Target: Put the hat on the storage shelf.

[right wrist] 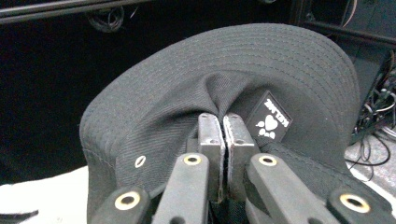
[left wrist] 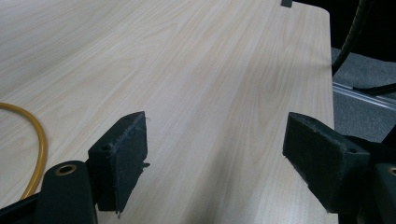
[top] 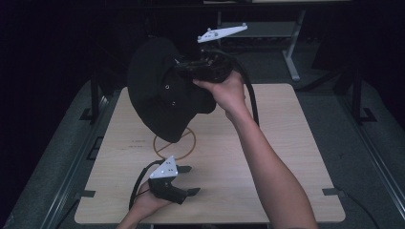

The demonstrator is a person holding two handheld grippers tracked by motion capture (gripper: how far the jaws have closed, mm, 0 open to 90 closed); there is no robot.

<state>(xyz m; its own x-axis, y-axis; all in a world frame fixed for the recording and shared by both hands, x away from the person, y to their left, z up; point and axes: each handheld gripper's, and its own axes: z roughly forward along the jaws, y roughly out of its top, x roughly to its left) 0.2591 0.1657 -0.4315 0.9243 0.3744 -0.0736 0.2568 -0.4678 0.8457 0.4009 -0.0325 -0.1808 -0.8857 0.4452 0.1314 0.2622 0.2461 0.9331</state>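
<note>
A black bucket hat (top: 160, 93) hangs in the air above the far left part of the wooden table (top: 282, 157), its brim facing the camera. My right gripper (top: 184, 69) is shut on the hat's crown fabric, held up by a raised hand. In the right gripper view the jaws pinch a fold of the black hat (right wrist: 243, 70) at my right gripper (right wrist: 223, 126), beside a small label with a heart (right wrist: 269, 121). My left gripper (top: 189, 180) rests low at the table's near left, open, with nothing between its pads (left wrist: 122, 161) over the bare wood (left wrist: 205, 70).
A yellow ring (top: 174, 143) is marked on the table under the hat; its arc (left wrist: 37, 144) is also seen in the left gripper view. A black cable (top: 250, 95) trails from the right gripper. Grey floor and metal frame legs (top: 291, 57) surround the table.
</note>
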